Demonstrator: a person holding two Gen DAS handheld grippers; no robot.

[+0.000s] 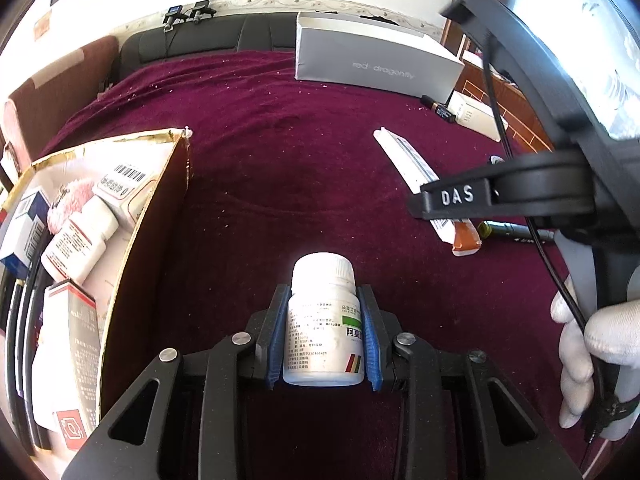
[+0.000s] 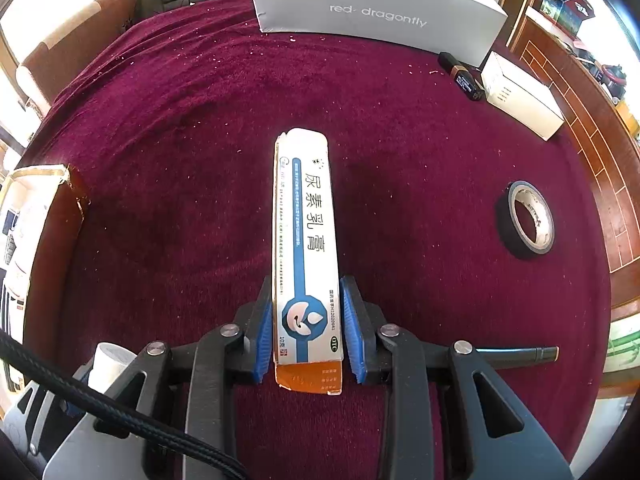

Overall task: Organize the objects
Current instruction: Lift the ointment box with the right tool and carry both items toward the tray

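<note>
My left gripper (image 1: 323,294) is shut on a white pill bottle (image 1: 320,332) with a screw cap; it lies along the fingers just above the maroon cloth (image 1: 280,160). Both blue pads (image 1: 276,340) press its sides. My right gripper (image 2: 307,282) is shut on a long white and blue ointment box (image 2: 304,220) with an orange end, which points away from the camera. In the left wrist view that same ointment box (image 1: 404,156) sticks out past the right gripper's black body (image 1: 456,200). The bottle's cap (image 2: 110,364) shows at the lower left of the right wrist view.
An open cardboard box (image 1: 152,216) at the left holds several medicine packs and a bottle. A white shoebox (image 2: 376,4) stands at the back. A battery (image 2: 460,76), a small white box (image 2: 520,96), a black tape roll (image 2: 526,220) and a pen (image 2: 520,354) lie on the right. A gloved hand (image 1: 588,344) holds the right gripper.
</note>
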